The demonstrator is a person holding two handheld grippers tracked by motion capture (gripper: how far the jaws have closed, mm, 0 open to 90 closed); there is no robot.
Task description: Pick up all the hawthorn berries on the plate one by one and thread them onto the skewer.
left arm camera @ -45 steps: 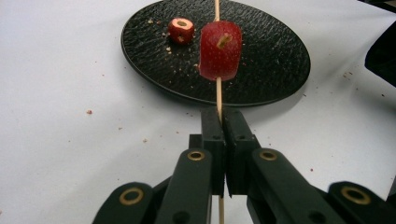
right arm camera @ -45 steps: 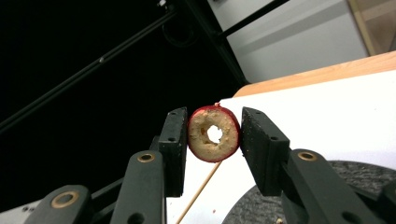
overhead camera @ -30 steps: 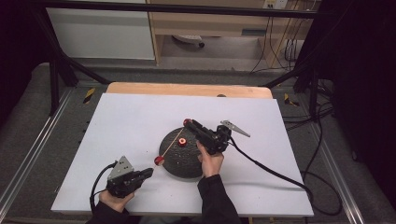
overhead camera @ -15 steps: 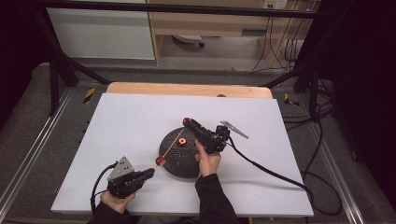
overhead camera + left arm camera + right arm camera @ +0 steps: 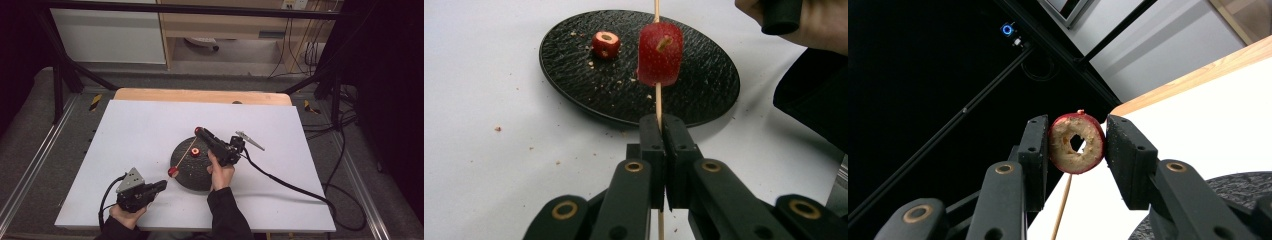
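A black round plate [image 5: 192, 172] [image 5: 704, 95] lies on the white table top. My left gripper [image 5: 160, 186] [image 5: 659, 122] is shut on a thin wooden skewer [image 5: 658, 100] that slants up over the plate. A red fruit piece [image 5: 173, 171] [image 5: 660, 54] is threaded on the skewer. A smaller red piece with a hole [image 5: 194, 151] [image 5: 605, 43] lies on the plate. My right gripper [image 5: 200, 132] [image 5: 1077, 145] is shut on a red ring-shaped fruit piece [image 5: 1077, 143] at the skewer's far end. The skewer [image 5: 1063, 202] runs just behind that piece, its tip poking out above.
Small crumbs dot the plate and the white table top [image 5: 130, 130] near it. A wooden edge [image 5: 200, 95] runs along the table's far side. The right gripper's cable [image 5: 290, 187] trails across the table to the right. Dark frame bars stand around the table.
The right hand has drifted very slightly left with the ring piece. The left gripper and skewer have stayed put.
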